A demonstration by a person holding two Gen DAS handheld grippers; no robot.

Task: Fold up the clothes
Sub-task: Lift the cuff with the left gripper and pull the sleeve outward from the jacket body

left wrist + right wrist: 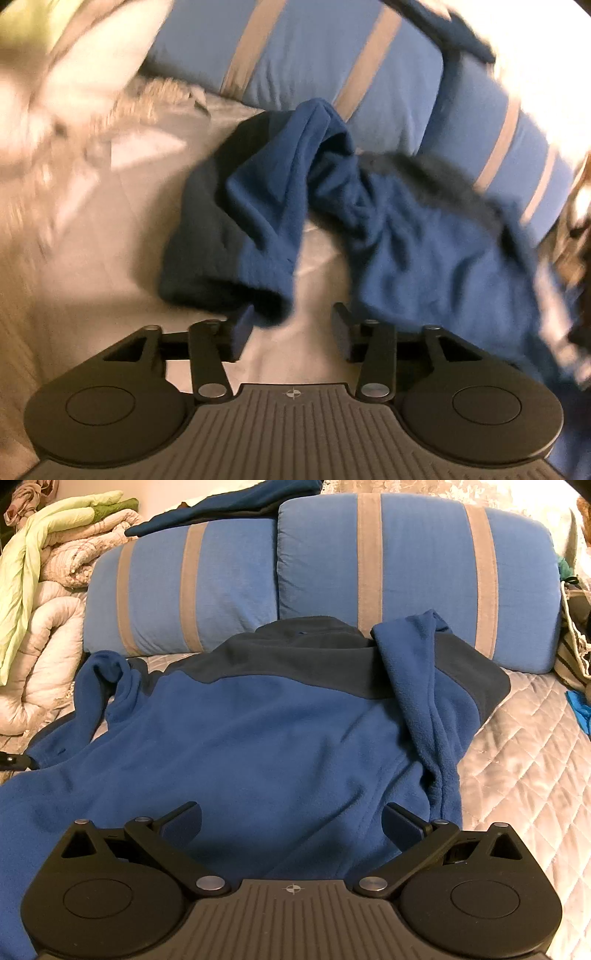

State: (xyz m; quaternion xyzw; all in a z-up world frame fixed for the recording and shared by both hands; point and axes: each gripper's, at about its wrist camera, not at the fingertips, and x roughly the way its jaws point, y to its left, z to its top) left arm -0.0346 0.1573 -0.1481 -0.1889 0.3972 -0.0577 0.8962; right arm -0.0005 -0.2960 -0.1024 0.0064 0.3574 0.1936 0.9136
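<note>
Left wrist view: one blue fleece jacket (388,229) is lying crumpled on one pale quilted bedspread (110,258), with one sleeve (236,229) bunching toward the camera and ending in a darker cuff. One blue cushion with tan stripes (303,62) is showing behind the jacket, though this view is blurring at its edges and a second cushion cannot be confirmed here. The left gripper (291,332) is standing about half open, its two fingers parted with bare bedspread showing between them; the left finger (240,332) is sitting just under the sleeve's cuff, apparently touching it, while nothing is being clamped. Right wrist view: the same single jacket (258,746) is spreading flat across the bedspread (517,760), its dark navy shoulder panel (314,657) lying toward the far side and one sleeve (424,709) draping folded over the body on the right. Two blue striped cushions are standing side by side behind it, one at left (184,587) and one at right (417,576). One pile of pale and green bedding (44,590) is lying at far left, and one dark blue garment (229,502) is resting on top of the left cushion. The right gripper (293,823) is standing wide open over the jacket's lower body, fingers spread well apart and gripping nothing; contact with the fleece cannot be determined.
</note>
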